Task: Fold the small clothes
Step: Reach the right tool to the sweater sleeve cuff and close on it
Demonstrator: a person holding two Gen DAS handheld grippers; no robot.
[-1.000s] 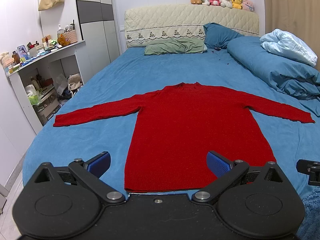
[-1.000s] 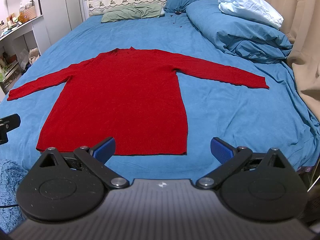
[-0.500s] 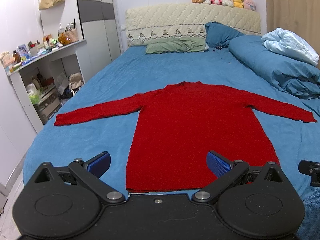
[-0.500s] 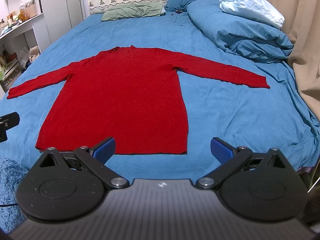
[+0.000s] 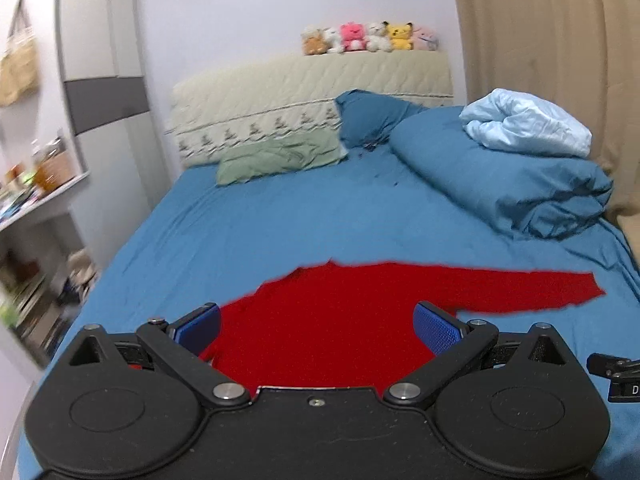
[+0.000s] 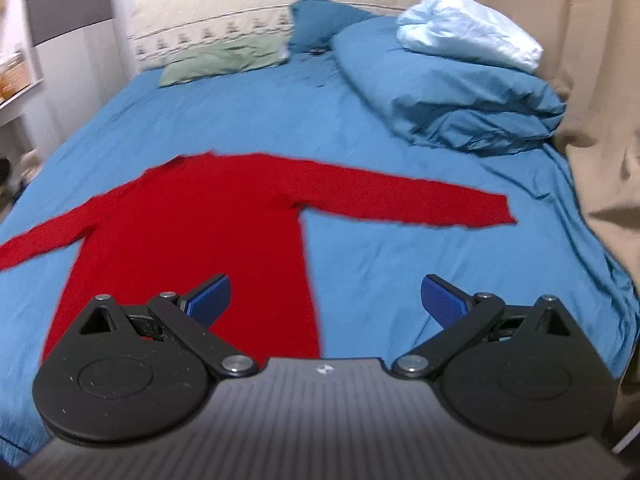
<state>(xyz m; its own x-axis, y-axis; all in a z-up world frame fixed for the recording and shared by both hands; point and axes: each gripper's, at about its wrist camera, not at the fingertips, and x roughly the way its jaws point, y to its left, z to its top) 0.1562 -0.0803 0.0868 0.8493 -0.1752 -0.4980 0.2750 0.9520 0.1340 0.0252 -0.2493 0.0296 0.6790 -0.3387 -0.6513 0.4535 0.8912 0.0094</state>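
A red long-sleeved sweater [image 5: 332, 312] lies flat on the blue bed sheet [image 5: 280, 232], sleeves spread out to both sides. My left gripper [image 5: 318, 326] is open and empty above the sweater's upper body. In the right wrist view the sweater [image 6: 200, 220] fills the lower left, its right sleeve [image 6: 420, 202] reaching right. My right gripper [image 6: 326, 298] is open and empty, over the sweater's right side edge. The hem is hidden behind both gripper bodies.
A rolled blue duvet [image 5: 500, 176] with a pale blue blanket [image 5: 528, 124] lies at the back right. A green pillow [image 5: 280, 156] and a blue pillow [image 5: 368, 116] sit by the headboard. A shelf unit [image 5: 36, 200] stands left of the bed; a beige curtain [image 6: 560, 40] hangs right.
Both grippers have moved forward over the sweater, from behind the hem to above its body. Both stay open. The sweater has not moved.
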